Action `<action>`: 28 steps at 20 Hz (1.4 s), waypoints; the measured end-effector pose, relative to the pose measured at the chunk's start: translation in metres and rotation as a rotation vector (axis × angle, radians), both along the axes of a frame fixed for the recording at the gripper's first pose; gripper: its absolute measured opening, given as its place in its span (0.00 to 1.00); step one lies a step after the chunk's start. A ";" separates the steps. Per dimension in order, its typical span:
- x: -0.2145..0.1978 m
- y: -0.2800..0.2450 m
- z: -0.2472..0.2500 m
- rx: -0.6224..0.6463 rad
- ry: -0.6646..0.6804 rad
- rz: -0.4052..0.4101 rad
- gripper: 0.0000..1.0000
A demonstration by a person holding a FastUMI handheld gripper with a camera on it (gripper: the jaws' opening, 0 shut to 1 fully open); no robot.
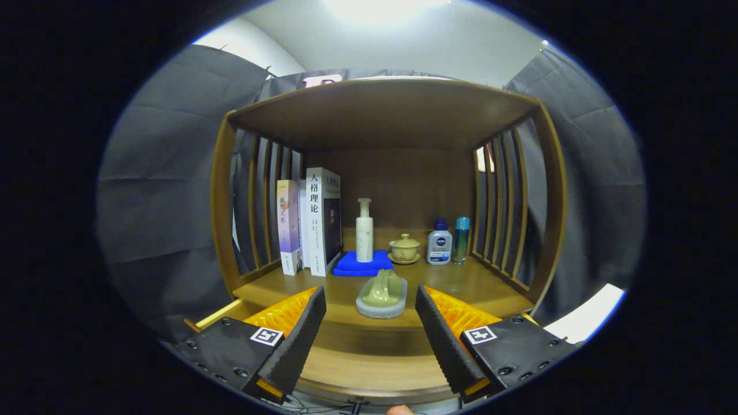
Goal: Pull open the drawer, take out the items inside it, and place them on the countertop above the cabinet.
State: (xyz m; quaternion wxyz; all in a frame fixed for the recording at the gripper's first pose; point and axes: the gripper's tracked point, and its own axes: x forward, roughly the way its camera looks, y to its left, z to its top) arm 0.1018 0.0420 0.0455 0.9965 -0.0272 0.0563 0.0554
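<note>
1. Gripper view: the gripper [370, 323] hangs in front of a wooden cabinet [222, 202] with its fingers spread wide, and nothing is held between them.
2. Just beyond the fingertips, in line with the gap between them, a pale green figurine [383, 288] sits on a grey stone-like base [380, 310] on the countertop [461, 285], near its front edge.
3. Further back, a blue folded cloth [363, 263] lies flat, and a white pump bottle [364, 230] stands upright on it.
4. Right of the cloth, a small lidded tea cup [404, 248] rests on its saucer.
5. Beyond that, a white bottle with a blue cap [439, 242] stands just beside a slim teal bottle [461, 239], close to the slatted right side.
6. On the left, three books [308, 222] stand upright against the slatted left side.
7. Below the countertop's front edge, a wooden drawer [369, 369] face or open rim curves between the fingers; I cannot tell which, nor what it holds.
</note>
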 end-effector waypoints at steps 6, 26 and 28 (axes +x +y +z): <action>-0.052 0.001 -0.021 0.004 -0.053 -0.024 0.99; -0.097 0.002 -0.145 -0.037 -0.013 -0.049 0.99; -0.095 0.001 -0.155 -0.046 0.004 -0.048 1.00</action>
